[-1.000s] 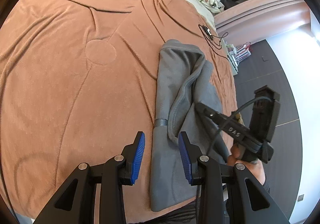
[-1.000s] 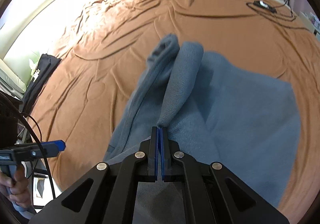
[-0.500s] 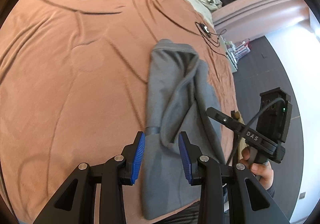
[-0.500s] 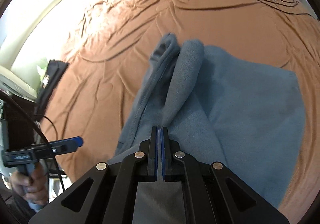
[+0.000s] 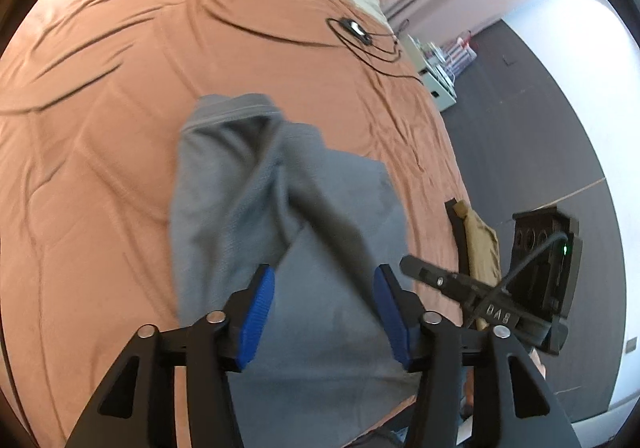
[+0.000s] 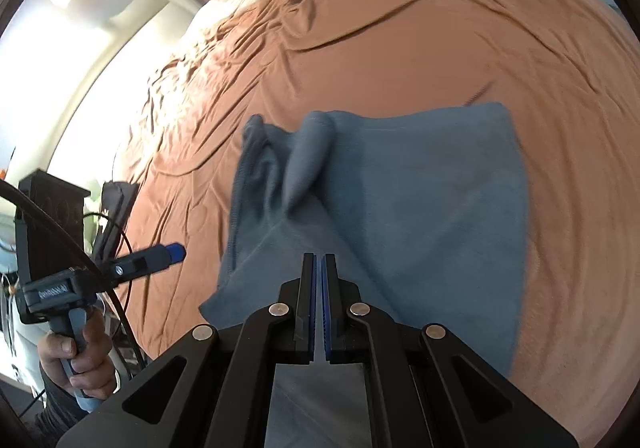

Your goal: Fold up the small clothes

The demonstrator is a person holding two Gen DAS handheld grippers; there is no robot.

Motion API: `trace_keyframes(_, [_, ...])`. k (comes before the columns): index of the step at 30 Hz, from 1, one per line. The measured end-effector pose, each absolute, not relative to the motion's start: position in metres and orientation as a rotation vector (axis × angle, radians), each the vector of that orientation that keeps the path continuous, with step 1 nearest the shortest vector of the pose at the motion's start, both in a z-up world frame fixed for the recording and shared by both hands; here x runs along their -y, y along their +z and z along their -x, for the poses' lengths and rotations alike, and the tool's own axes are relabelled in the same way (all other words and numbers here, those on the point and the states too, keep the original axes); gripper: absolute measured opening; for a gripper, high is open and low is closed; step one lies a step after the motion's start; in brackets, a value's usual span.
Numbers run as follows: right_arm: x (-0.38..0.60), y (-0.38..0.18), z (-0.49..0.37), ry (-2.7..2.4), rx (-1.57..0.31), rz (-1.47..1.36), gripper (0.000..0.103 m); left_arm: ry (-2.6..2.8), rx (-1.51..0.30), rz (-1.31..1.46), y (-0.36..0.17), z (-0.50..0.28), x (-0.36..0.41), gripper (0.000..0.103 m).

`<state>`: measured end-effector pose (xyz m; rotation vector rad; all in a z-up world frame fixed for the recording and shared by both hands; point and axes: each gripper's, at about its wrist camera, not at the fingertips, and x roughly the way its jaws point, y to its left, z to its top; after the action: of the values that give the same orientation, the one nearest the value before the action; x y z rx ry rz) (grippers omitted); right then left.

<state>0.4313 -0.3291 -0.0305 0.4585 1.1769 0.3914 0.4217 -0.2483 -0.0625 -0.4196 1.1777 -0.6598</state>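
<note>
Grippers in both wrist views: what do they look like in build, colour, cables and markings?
Both are black handheld units with angular linkage arms and silver pivot bolts. The left gripper has ribbed blue pads; the right gripper has thin blue pads too. Seen from the side, each carries a black box at the rear with a thick black cable; the right one's box shows a green light and white lettering on its body.

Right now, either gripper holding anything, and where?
Right gripper: jaws shut, apparently pinching a fold of the grey garment near its middle. Left gripper: jaws opening, above the garment, holding nothing.
</note>
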Motion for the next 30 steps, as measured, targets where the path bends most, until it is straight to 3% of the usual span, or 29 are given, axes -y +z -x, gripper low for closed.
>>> trace_keyframes(4, [0.349,-0.034,-0.416,0.353,-1.176,-0.492,0.001,-0.654,-1.186,0.321,-0.06,-0.431,0.287,0.061])
trace_keyframes(6, [0.359,-0.035,-0.408,0.324,-1.176,-0.508,0.02,-0.652,-1.19,0.289,-0.06,-0.434,0.304,0.061])
trace_keyframes(7, [0.363,-0.034,-0.405,0.315,-1.169,-0.515,0.044,-0.654,-1.193,0.272,-0.06,-0.436,0.312,0.062])
trace_keyframes(8, [0.367,-0.033,-0.401,0.301,-1.158,-0.518,0.062,-0.65,-1.197,0.243,-0.062,-0.436,0.32,0.064])
trace_keyframes(16, [0.378,-0.028,-0.369,0.241,-1.146,-0.541,0.064,-0.538,-1.246,0.153,-0.085,-0.451,0.351,0.064])
trace_keyframes(18, [0.379,-0.026,-0.363,0.232,-1.144,-0.55,0.064,-0.514,-1.254,0.149,-0.091,-0.452,0.353,0.052])
trace_keyframes(20, [0.38,-0.025,-0.36,0.234,-1.146,-0.548,0.064,-0.496,-1.267,0.132,-0.094,-0.453,0.353,0.009])
trace_keyframes(23, [0.379,-0.026,-0.363,0.236,-1.152,-0.538,0.064,-0.511,-1.254,0.126,-0.092,-0.449,0.345,0.004])
trace_keyframes(30, [0.372,-0.031,-0.374,0.263,-1.158,-0.555,0.064,-0.534,-1.265,0.197,-0.092,-0.44,0.312,0.003])
